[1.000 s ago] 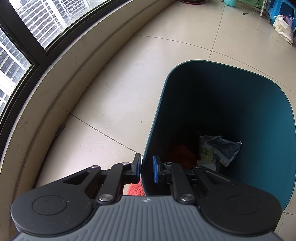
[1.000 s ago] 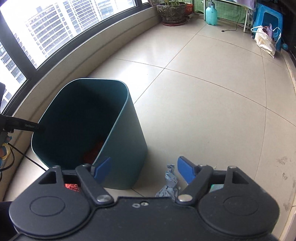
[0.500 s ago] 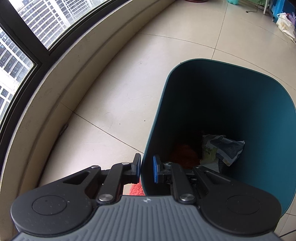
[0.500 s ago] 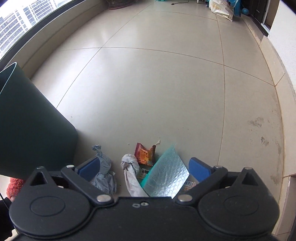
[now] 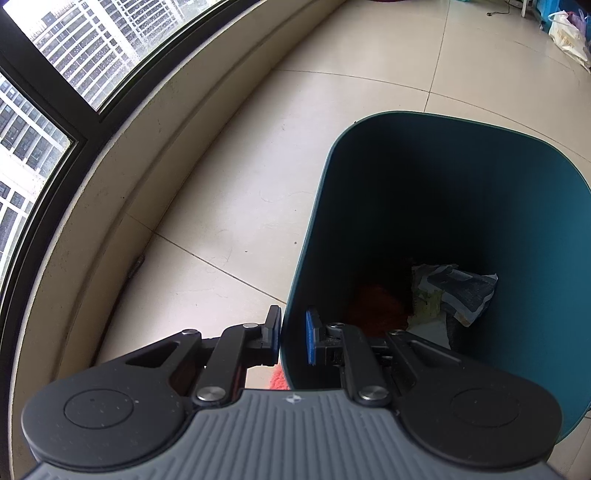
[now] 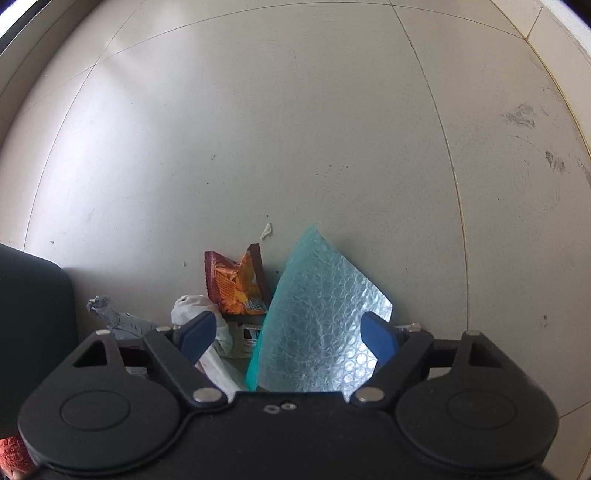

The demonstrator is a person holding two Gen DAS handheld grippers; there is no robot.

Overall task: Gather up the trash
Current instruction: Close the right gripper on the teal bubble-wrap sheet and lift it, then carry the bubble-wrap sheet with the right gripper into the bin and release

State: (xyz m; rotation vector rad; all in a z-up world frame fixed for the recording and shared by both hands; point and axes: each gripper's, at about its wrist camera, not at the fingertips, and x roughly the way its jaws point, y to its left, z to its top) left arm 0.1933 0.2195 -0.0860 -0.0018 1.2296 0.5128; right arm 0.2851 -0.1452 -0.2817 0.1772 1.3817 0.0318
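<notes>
My left gripper (image 5: 291, 338) is shut on the near rim of the teal trash bin (image 5: 535, 229), one pad outside the wall and one inside. A crumpled printed wrapper (image 5: 456, 290) and something red-orange (image 5: 373, 302) lie at the bin's bottom. My right gripper (image 6: 286, 334) points down over a heap of litter on the floor; its jaws are closing, and the teal bubble-wrap sheet (image 6: 321, 314) lies between them without either pad pressing it. Beside it lie an orange snack packet (image 6: 236, 282), a white wad (image 6: 207, 317) and a grey crumpled scrap (image 6: 118, 319).
A low curved wall (image 5: 122, 177) under dark-framed windows runs along the left. The bin's dark side (image 6: 33, 317) stands left of the litter. A small pale scrap (image 6: 266, 230) lies on the tile beyond the heap. A white bag (image 5: 569, 33) sits far off.
My right gripper swung away from the bin and sank toward the litter heap, which now looms large, with the bubble wrap between its jaws. My left gripper has kept its hold on the bin.
</notes>
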